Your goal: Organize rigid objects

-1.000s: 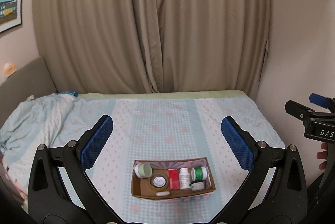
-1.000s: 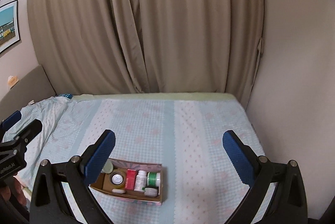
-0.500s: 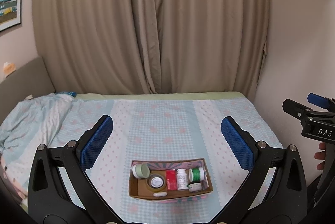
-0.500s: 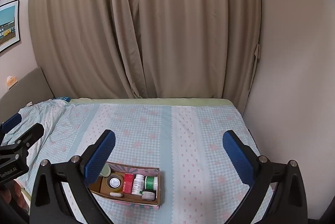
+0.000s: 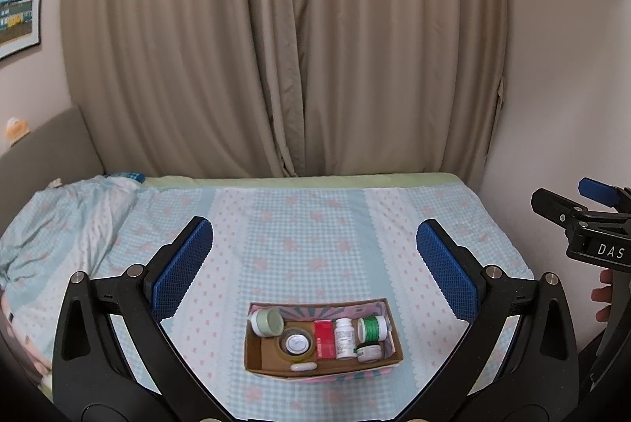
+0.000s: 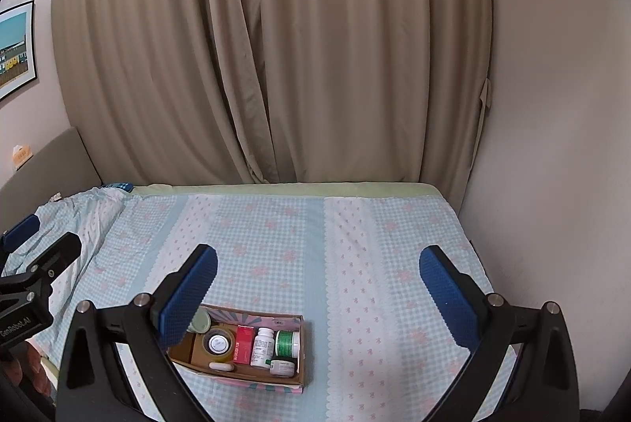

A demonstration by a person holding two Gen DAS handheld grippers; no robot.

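Note:
A cardboard box [image 5: 260, 363] sits on the bed near its front edge; it also shows in the right wrist view [image 6: 300, 363]. In it lie a pale green jar [image 5: 268, 321], a tape roll [image 5: 295, 343], a red packet [image 5: 324, 339], a white pill bottle [image 5: 344, 337], a green-labelled jar [image 5: 372, 328], a small jar [image 5: 368, 351] and a white oval piece [image 5: 303, 366]. My left gripper [image 5: 314, 264] is open and empty, high above the box. My right gripper [image 6: 317, 286] is open and empty, above and right of the box.
The bed [image 5: 315, 225] has a light blue checked sheet, rumpled bedding at the left [image 5: 67, 217], a grey headboard [image 5: 43, 150] at left, beige curtains [image 5: 284, 47] behind and a wall [image 6: 552, 146] on the right. The right gripper's body [image 5: 591, 240] shows at the left wrist view's right edge.
Both grippers have risen and drawn back a little; the box sits lower and smaller in view. Nothing was grasped or released.

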